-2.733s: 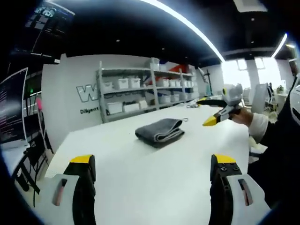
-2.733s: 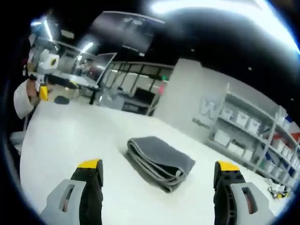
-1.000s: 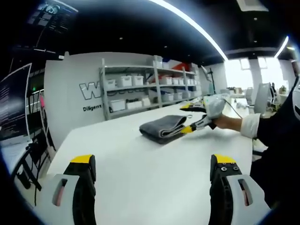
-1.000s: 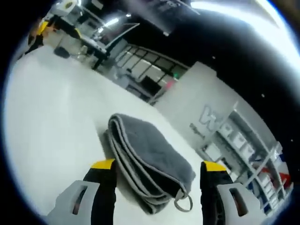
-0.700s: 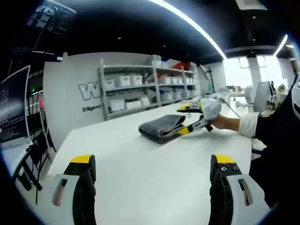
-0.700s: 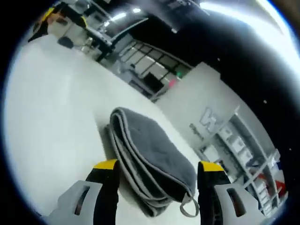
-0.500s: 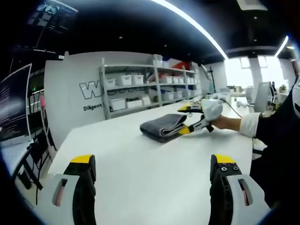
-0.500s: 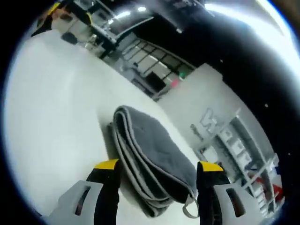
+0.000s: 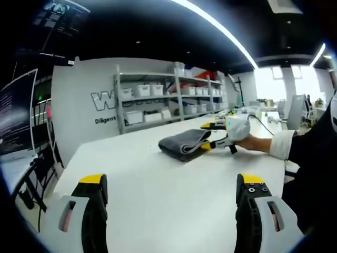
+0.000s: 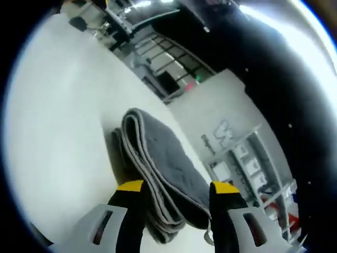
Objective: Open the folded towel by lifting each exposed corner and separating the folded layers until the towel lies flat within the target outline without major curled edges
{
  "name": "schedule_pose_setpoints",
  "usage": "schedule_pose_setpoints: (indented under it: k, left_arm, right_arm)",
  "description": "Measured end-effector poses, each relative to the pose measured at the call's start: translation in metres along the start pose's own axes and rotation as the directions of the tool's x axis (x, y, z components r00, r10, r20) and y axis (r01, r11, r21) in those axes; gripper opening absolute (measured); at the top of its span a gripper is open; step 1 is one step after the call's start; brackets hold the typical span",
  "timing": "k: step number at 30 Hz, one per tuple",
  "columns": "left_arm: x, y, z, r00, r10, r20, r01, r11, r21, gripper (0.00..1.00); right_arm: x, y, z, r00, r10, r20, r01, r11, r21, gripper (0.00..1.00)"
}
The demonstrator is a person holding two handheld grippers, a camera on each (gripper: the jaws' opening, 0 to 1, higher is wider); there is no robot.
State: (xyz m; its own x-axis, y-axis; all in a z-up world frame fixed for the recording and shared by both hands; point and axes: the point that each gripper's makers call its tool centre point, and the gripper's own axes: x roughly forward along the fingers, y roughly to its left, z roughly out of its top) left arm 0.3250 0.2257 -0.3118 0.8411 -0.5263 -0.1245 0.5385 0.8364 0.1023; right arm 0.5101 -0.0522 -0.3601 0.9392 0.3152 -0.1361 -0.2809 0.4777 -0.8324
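Note:
A grey folded towel [image 9: 181,143] lies on the white table [image 9: 158,205], well beyond my left gripper [image 9: 171,180], which stands open and holds nothing. In the left gripper view, a gloved hand [image 9: 238,128] holds my right gripper [image 9: 213,143] at the towel's right edge. In the right gripper view, the towel [image 10: 158,150] is close up with its stacked layers facing me. My right gripper [image 10: 177,187] is open, its yellow-tipped jaws standing either side of the towel's near folded end. I cannot tell whether they touch the cloth.
Grey shelves with white bins [image 9: 158,100] stand against the wall behind the table. A monitor [image 9: 16,118] and cables sit off the table's left side. The person's dark sleeve [image 9: 316,163] is at the right. Bare table stretches between my left gripper and the towel.
My right gripper has come from above the table down to the towel's end, and its jaws have narrowed slightly around the layers. The left gripper has hardly moved.

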Motion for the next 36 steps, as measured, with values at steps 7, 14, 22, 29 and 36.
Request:
schedule_pose_setpoints:
  k: [7, 14, 22, 29, 36]
  left_arm:
    - [-0.002, 0.002, 0.002, 1.000, 0.002, 0.013, -0.002, 1.000, -0.010, 0.99]
    - [-0.001, 0.002, 0.000, 1.000, -0.001, 0.012, 0.001, 1.000, -0.018, 0.99]
    - [0.006, -0.006, -0.003, 1.000, -0.017, -0.001, 0.017, 1.000, -0.020, 0.99]
    - [0.010, -0.009, 0.000, 0.999, -0.027, 0.021, 0.027, 0.999, -0.023, 0.98]
    - [0.020, -0.018, -0.004, 0.999, -0.038, 0.002, 0.038, 0.999, 0.006, 0.98]
  right_arm:
    - [-0.003, -0.003, 0.004, 1.000, -0.026, 0.012, 0.026, 1.000, -0.004, 0.34]
    - [0.004, 0.008, 0.000, 1.000, 0.009, -0.017, -0.009, 1.000, 0.021, 0.39]
    - [0.008, 0.016, 0.003, 1.000, 0.010, -0.020, -0.011, 0.998, -0.064, 0.37]
    - [0.015, 0.026, 0.011, 0.999, 0.031, -0.016, -0.033, 0.989, -0.144, 0.24]
    - [0.014, 0.030, 0.017, 0.999, 0.047, -0.004, -0.046, 0.978, -0.203, 0.15]
